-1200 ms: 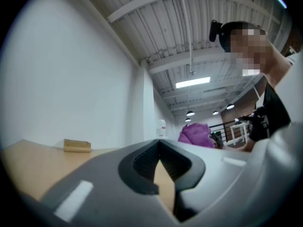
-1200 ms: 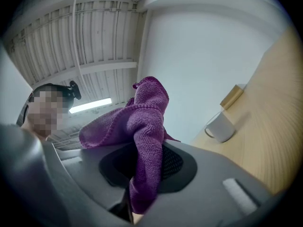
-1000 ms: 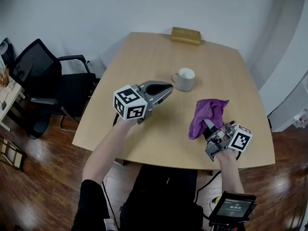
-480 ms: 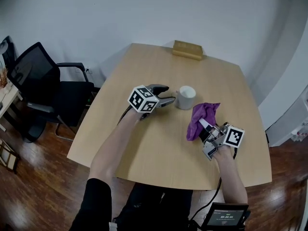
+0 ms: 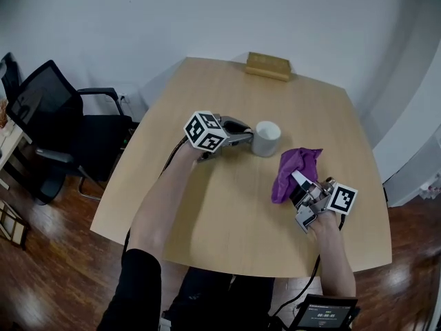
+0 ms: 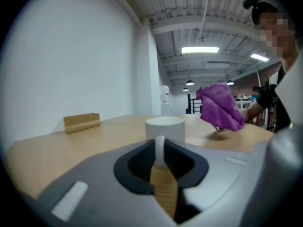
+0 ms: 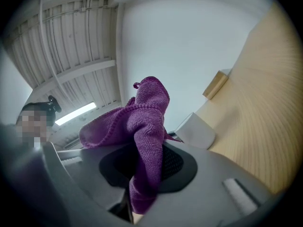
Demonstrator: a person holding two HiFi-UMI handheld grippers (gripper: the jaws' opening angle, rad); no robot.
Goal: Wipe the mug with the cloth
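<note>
White ceramic mug [image 5: 267,138] now sits at the tips of the left tongs [image 5: 245,136], which have reached it and just closed on its handle. Right tongs [image 5: 299,182] clamp the purple cloth [image 5: 292,169] nearby, so wiping looks ready to begin.

Office: meeting table [image 5: 207,95], swivel chair [image 5: 48,109].

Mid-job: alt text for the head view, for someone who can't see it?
Seen from above a wooden table, the left gripper, its jaws just closed onto the handle, grips a white mug, while the right gripper holds a purple cloth nearby, apart from it. A wooden block lies at the far edge.
</note>
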